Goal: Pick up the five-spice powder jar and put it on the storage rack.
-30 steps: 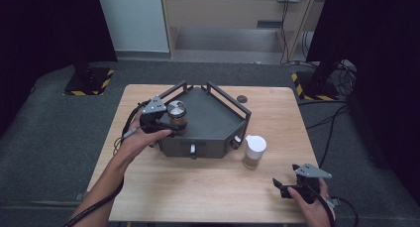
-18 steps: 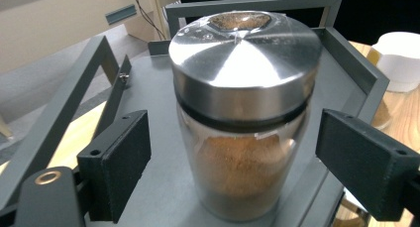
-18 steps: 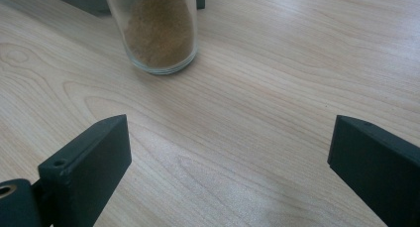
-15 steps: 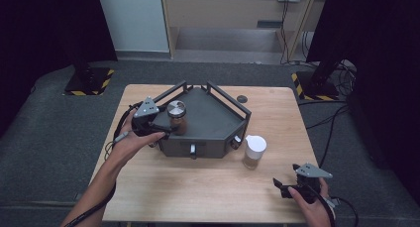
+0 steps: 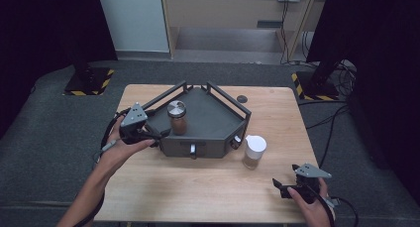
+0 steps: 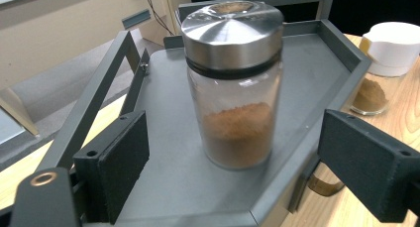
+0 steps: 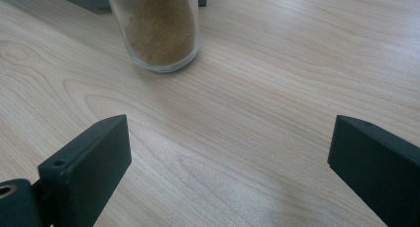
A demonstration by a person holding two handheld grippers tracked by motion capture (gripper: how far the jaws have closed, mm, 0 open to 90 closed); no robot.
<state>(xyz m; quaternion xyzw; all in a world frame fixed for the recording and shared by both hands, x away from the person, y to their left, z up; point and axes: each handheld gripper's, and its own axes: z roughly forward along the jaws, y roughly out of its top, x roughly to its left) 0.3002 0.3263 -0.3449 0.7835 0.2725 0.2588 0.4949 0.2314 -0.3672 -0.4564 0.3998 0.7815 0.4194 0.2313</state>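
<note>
Now jar (image 6: 233, 83) upright just ahead of open left hand-held gripper (image 6: 252, 172).

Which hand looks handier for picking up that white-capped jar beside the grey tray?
Probably the right. The right gripper rests open on the table with the white-capped jar straight ahead of its jaws. The left gripper, jaws just opened, faces the steel-lidded jar standing in the tray.

Grey carpet floor (image 5: 59, 152) surrounds a light wooden table (image 5: 198, 187); black curtains (image 5: 44, 28), seemingly, flank a pale wall panel (image 5: 132, 19).
</note>
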